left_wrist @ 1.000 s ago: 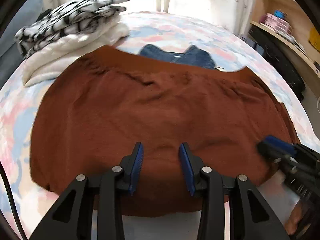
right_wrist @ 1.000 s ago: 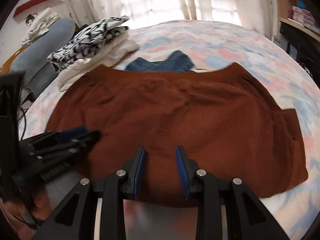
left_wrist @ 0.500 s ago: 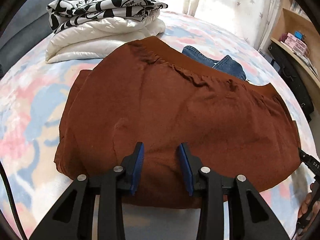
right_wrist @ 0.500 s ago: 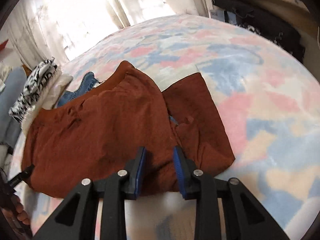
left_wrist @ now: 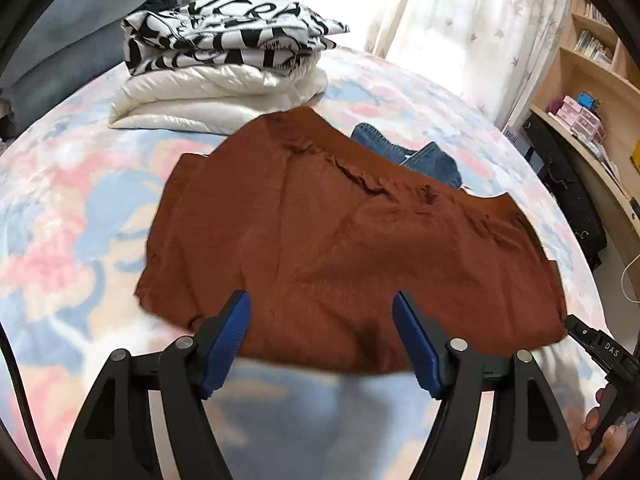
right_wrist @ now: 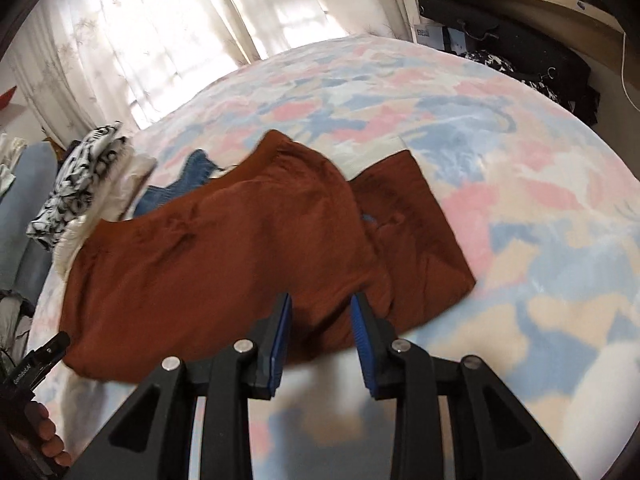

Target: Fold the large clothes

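A large rust-brown garment [left_wrist: 340,240] lies spread flat on the bed, folded over itself; it also shows in the right wrist view [right_wrist: 224,256], with a folded-under flap [right_wrist: 412,232] at its right side. My left gripper [left_wrist: 322,340] is open wide and empty, above the garment's near edge. My right gripper [right_wrist: 320,332] is open and empty, above the near edge beside the flap. The tip of the right gripper shows at the left wrist view's right edge [left_wrist: 600,352].
A stack of folded clothes, black-and-white on white [left_wrist: 224,68], sits at the far left of the bed [left_wrist: 60,220]. Blue jeans [left_wrist: 420,156] lie behind the brown garment. Shelves [left_wrist: 592,80] and dark bags [right_wrist: 520,52] stand to the right; curtains behind.
Both grippers have drawn back and apart toward the garment's two sides. My left gripper's jaws have opened much wider. The garment lies as before.
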### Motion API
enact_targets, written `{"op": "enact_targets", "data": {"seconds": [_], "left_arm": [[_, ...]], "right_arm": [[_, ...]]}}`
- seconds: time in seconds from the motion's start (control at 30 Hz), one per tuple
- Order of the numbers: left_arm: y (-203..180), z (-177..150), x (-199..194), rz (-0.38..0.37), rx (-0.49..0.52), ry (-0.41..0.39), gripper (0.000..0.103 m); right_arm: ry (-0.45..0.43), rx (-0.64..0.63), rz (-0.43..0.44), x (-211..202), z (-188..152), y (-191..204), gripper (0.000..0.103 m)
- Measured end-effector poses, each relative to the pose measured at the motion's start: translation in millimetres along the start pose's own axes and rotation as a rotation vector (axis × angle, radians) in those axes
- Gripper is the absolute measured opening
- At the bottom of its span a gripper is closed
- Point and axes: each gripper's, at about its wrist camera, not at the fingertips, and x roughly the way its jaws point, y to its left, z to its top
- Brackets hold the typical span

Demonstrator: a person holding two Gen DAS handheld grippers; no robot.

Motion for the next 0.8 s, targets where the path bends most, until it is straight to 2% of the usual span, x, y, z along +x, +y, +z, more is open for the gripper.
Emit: {"op": "enact_targets", "data": {"seconds": [0.33,0.5,0.67,0.8], "left_arm": [[17.3,-15.8,-56.6,-0.042,-0.065,-0.035,0.075],[23.4,-21.6,-76.1,-0.057,-0.078,-0.059,0.077],[30.1,-28.8,-80.3,-0.088,-0.103,-0.052,0.079],[40.1,-37.5,-69.1,-0.145,-0.153,-0.023,0.08]], "right_arm": [[-0.035,-0.025,0.12,-54.9,-15.3,42.3,0.031],[-0.053,-0.065,0.136,-71.6,-20.2,62.5,0.031],[-0.048,-0.094,0.144,-76.7,-27.7,78.8,0.031],[-0.039,-0.116,0.15,-74.5,-33.0,90.2,0.031]]}}
